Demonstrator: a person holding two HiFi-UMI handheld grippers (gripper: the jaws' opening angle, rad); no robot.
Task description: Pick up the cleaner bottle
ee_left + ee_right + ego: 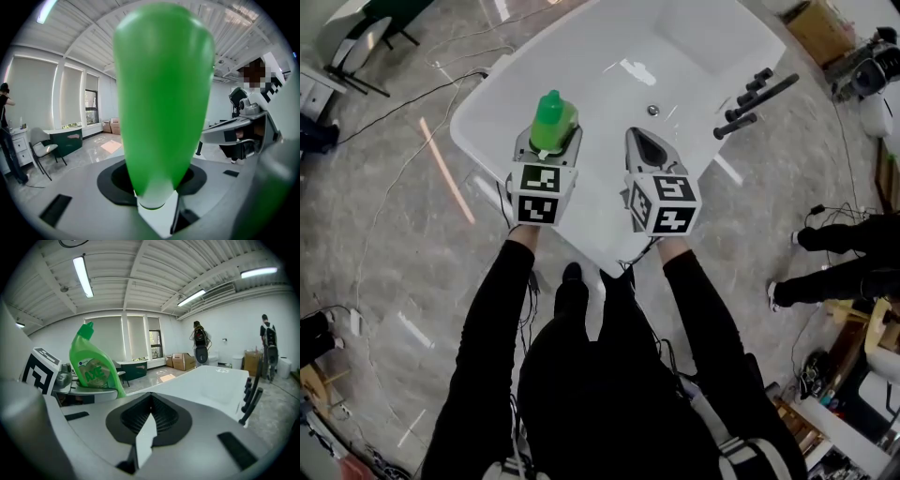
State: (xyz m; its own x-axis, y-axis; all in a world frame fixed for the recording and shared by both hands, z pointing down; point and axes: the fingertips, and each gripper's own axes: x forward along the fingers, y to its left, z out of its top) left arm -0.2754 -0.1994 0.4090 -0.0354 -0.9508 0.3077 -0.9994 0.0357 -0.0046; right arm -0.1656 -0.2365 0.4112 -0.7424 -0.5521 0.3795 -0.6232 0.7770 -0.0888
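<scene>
Left gripper: my left gripper (551, 142) has its jaws clamped on the green plastic cleaner bottle with the bent neck (553, 120). In the left gripper view the bottle (161, 93) fills the whole gap between them.
Right gripper: my right gripper (645, 148) has its jaws pressed together on nothing. It sits just beside the left one, at its 3 o'clock.
Bottle: it is roughly upright with the cap uppermost, at 11 o'clock in the head view, over the near rim of the white oval bathtub (478, 117). The right gripper view shows its labelled face (93, 366). No view shows the base, but I judge it lifted clear.
Surroundings: black tap fittings (757, 97) stand at 2 o'clock on the tub's far rim.
Progress: I'd call the pick-up as good as done.
Risk, slip: the bottle is smooth and tapers, so a loose pinch or a quick swing could let it slide down into the tub.
Risk, knock: the idle right gripper is close enough to nudge the bottle askew.
Risk, crush: squeezing harder could buckle the thin wall.
</scene>
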